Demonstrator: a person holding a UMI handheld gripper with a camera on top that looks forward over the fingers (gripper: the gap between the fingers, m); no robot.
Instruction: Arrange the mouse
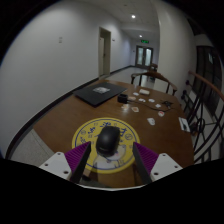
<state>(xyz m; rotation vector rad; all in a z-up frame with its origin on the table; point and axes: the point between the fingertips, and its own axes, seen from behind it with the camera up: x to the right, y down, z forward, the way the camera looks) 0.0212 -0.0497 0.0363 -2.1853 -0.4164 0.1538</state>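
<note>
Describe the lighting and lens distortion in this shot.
Gripper view: strong fisheye bending of walls and table; ceiling lights bright down the corridor, foreground dimmer; mouse on the yellow mat dark, little detail, between the open gripper fingers.

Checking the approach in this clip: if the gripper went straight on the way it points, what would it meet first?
Most likely the black mouse, which sits on a round yellow mouse pad just ahead of the open gripper, roughly in line with the gap between its fingers. Depth is hard to judge here.
</note>
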